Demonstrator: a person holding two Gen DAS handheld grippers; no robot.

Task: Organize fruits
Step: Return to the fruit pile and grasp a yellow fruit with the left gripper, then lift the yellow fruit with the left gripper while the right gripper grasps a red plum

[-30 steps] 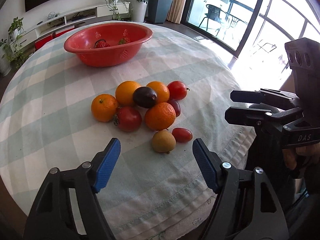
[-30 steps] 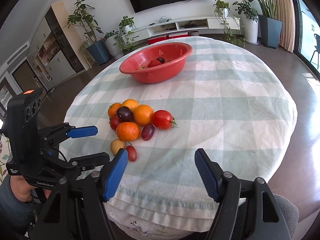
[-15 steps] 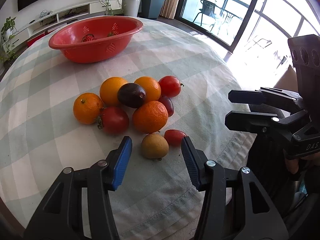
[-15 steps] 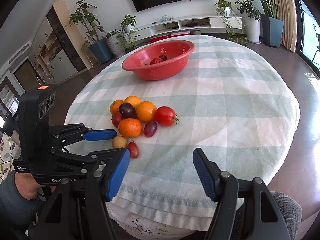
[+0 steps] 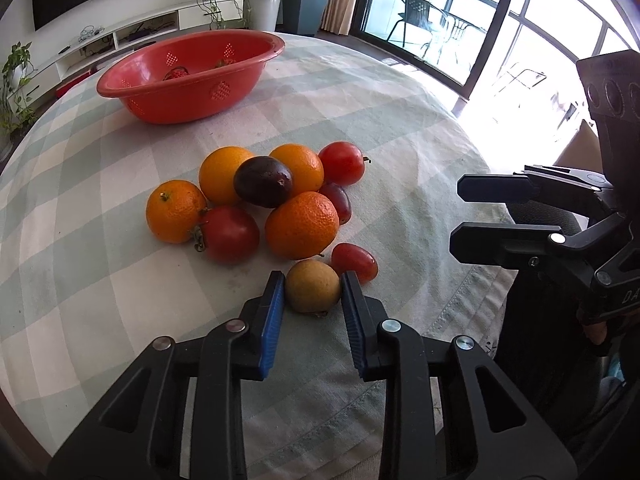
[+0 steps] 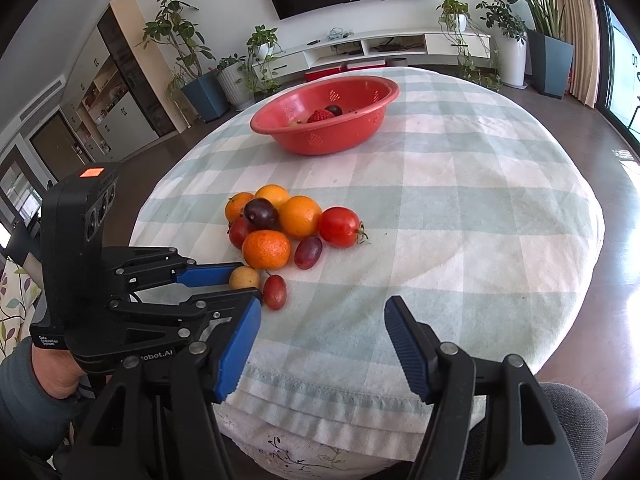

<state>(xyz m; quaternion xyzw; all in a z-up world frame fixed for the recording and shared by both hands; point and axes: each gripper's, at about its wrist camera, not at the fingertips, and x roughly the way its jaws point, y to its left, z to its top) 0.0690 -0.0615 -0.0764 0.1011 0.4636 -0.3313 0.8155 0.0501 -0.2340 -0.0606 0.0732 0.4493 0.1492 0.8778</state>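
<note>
A pile of fruit lies on the checked cloth: oranges (image 5: pixel 301 225), tomatoes (image 5: pixel 229 234), a dark plum (image 5: pixel 263 181), red grapes (image 5: pixel 354 261) and a small tan round fruit (image 5: pixel 312 286). My left gripper (image 5: pixel 312 299) is shut on the tan fruit, its blue pads touching both sides, still on the cloth; it also shows in the right wrist view (image 6: pixel 240 284). My right gripper (image 6: pixel 320 344) is open and empty above the table's near edge, right of the pile. A red basket (image 6: pixel 332 136) holds a strawberry (image 6: pixel 320 116) and a dark fruit.
The round table's edge (image 6: pixel 360 420) is close under my right gripper. Plants, a TV shelf and glass doors stand beyond the table. The right gripper's body (image 5: pixel 560 232) fills the right side of the left wrist view.
My left gripper moved forward to the tan fruit and closed its jaws around it. My right gripper stayed open and hardly moved.
</note>
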